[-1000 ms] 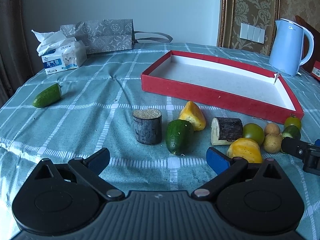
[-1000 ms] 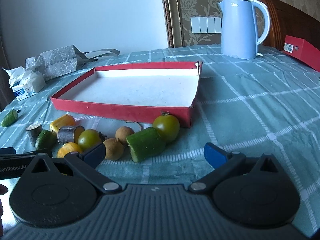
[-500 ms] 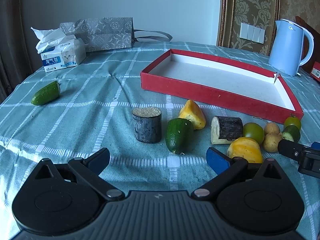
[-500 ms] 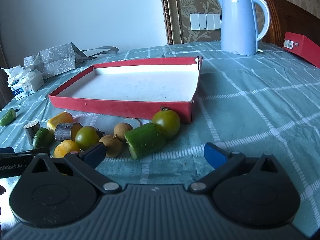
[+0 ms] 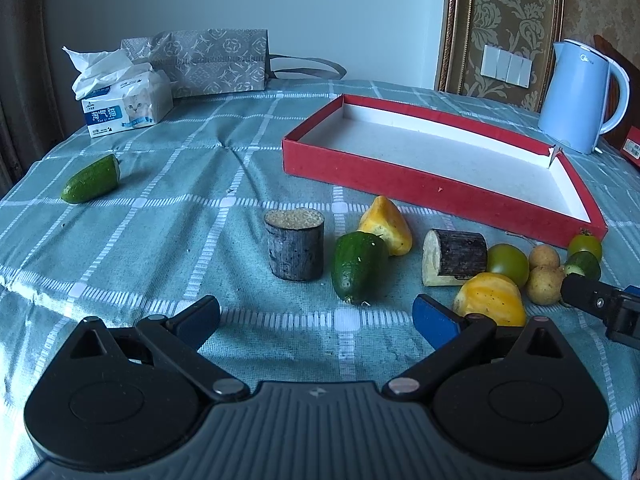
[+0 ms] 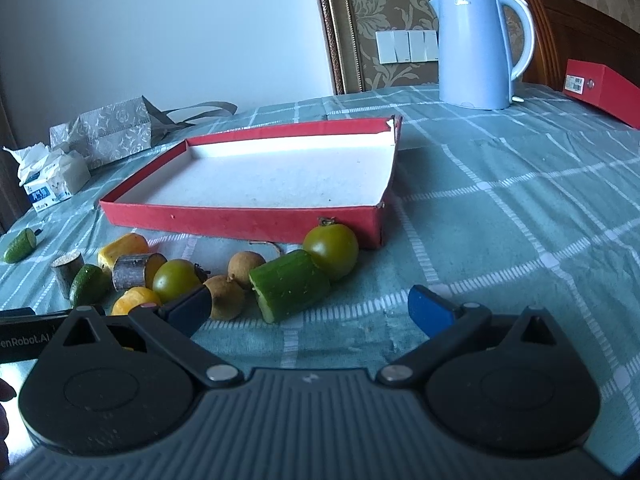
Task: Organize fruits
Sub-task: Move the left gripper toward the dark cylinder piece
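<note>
**Fruit lying in a row before the red tray, both grippers spread wide**

At the far left, a tissue pack (image 5: 127,106) and a grey paper bag (image 5: 212,62) are sitting at the back of the checked tablecloth (image 5: 180,184), and a lone cucumber piece (image 5: 91,179) is lying well apart from the rest. The left gripper (image 5: 316,318) is hovering low over the cloth with its blue-padded fingers wide apart and nothing between them. Just ahead of it, an upright sugarcane stub (image 5: 295,243) is standing beside a second cucumber piece (image 5: 359,265), which is touching a yellow fruit wedge (image 5: 387,225). Further right, a sugarcane piece on its side (image 5: 456,257), another yellow fruit (image 5: 490,299), a green tomato (image 5: 508,264) and two longans (image 5: 543,270) are crowding together. The red tray (image 5: 400,182) is sitting behind them, holding no fruit.

The right gripper (image 6: 308,309) is also standing wide and holding nothing; its left finger is overlapping a longan (image 6: 226,296), with a cut cucumber (image 6: 290,285) and a green tomato at the tray corner (image 6: 331,250) touching each other just ahead. A blue kettle (image 6: 478,46) and a red box (image 6: 604,90) are standing at the far right.
</note>
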Motion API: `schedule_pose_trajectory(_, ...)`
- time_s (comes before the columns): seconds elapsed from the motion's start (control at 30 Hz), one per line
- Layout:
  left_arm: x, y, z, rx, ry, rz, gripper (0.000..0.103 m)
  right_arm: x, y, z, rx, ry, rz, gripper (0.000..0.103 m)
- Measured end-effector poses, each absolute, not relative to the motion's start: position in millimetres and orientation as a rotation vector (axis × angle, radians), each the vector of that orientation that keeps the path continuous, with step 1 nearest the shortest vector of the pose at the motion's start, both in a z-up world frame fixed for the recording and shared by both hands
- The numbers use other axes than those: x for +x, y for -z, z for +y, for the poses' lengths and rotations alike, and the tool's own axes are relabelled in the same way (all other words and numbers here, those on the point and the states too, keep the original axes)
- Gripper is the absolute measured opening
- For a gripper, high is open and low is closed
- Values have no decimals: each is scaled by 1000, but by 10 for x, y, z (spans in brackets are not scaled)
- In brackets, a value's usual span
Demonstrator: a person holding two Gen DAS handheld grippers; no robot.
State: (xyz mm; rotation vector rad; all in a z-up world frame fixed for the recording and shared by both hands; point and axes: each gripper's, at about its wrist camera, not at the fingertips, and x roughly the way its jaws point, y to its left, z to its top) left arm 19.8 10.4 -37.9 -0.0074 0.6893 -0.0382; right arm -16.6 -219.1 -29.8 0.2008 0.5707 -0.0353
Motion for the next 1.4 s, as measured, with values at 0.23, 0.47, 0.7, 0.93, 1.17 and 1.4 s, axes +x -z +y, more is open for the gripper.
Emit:
schedule_pose_trajectory(0.23,201,377,99,-7,33,691,103,-167,294,-2203,216,33,566,103)
schedule_pose_trajectory(0.47,191,380,124,3,47,686,103,-176,296,-2206,220,30,565,103)
schedule_pose_trajectory(0.7,111,407,406,45,89,667,103,-204,301,-2250,248,36,554,103)
schedule_pose_trajectory(0.93,204,363,452,1,121,673,103,-227,305,-2293,280,33,538,103)
schedule_pose_trajectory(1.17,401,333,525,-48,147,696,103,-242,311,-2324,303,30,530,103)
schedule_pose_trajectory(1.4,465,281,648,-40,203,686,103,-238,317,-2329,317,33,525,103)
